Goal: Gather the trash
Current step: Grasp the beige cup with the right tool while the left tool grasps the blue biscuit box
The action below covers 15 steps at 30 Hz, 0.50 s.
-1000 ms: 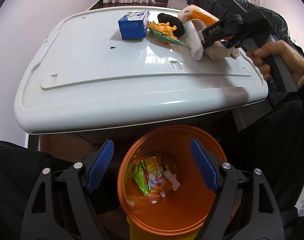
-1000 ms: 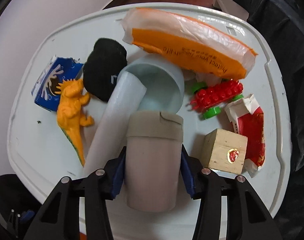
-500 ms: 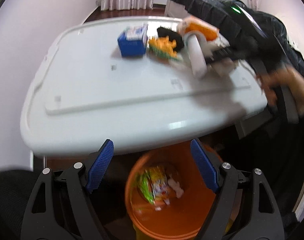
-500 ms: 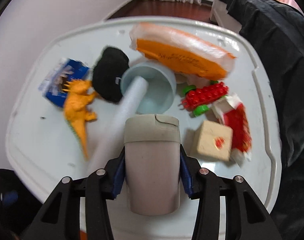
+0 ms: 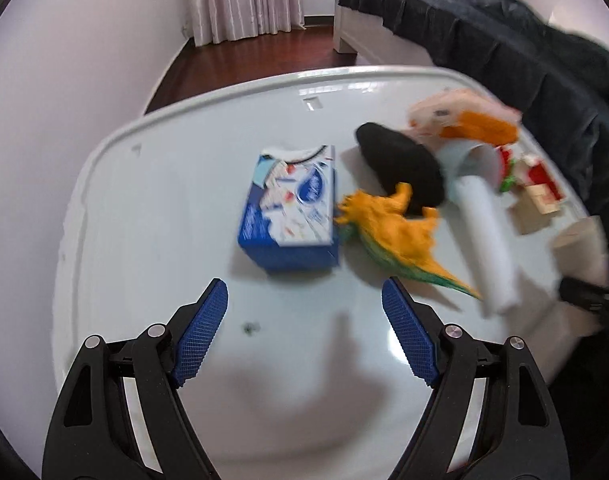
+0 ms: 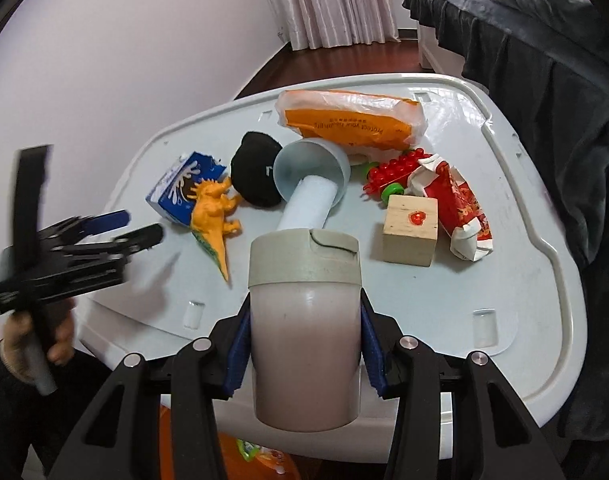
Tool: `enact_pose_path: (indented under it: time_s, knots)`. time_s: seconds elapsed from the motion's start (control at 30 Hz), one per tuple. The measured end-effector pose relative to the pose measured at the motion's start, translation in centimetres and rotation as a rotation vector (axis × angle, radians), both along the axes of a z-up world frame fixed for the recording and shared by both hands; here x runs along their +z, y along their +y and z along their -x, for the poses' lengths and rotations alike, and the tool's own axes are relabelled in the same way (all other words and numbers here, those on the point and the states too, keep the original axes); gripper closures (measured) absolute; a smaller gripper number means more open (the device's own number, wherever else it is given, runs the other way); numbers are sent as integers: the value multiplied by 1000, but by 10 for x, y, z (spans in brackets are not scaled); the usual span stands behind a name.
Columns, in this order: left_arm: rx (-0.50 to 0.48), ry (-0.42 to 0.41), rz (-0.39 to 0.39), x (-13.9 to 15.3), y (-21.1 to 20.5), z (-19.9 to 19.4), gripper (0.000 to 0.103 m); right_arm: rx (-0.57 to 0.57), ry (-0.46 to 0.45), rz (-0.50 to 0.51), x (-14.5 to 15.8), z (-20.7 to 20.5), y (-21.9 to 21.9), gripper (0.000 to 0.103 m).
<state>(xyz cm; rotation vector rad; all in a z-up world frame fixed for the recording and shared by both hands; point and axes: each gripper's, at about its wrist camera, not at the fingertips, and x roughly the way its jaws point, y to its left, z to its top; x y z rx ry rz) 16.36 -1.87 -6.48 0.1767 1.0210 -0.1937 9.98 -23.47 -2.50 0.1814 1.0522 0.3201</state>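
**Cup lifted toward the bin, next carton lined up**

The right gripper (image 6: 304, 344) is clamped on the beige lidded paper cup (image 6: 304, 320), held clear of the white plastic table (image 6: 504, 280) above the orange bin (image 6: 192, 452), likely for dropping. The left gripper (image 5: 304, 332), jaws apart and empty, faces the blue-and-white milk carton (image 5: 292, 216), probably next

Carton (image 6: 176, 188) left of dinosaur (image 6: 214, 216) on table (image 6: 524, 280), block (image 6: 410, 230) right (wrapper (image 6: 456, 208) beside it)
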Motion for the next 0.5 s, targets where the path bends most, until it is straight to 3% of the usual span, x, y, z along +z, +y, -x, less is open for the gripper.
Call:
enact_pose_path:
  time_s: [0.1,0.37,0.5]
  knots:
    - [-23,-23,-53,-6,-3,-11,25,-9,0,-14,0,-1,-2,56]
    - [-55,-32,-86,-23,-6,-38,25,7,3,-23,-1,-1,3,56]
    - [-27,-51,-29,-23,4,-47,25,3,20,-24,-5,-2,2,56]
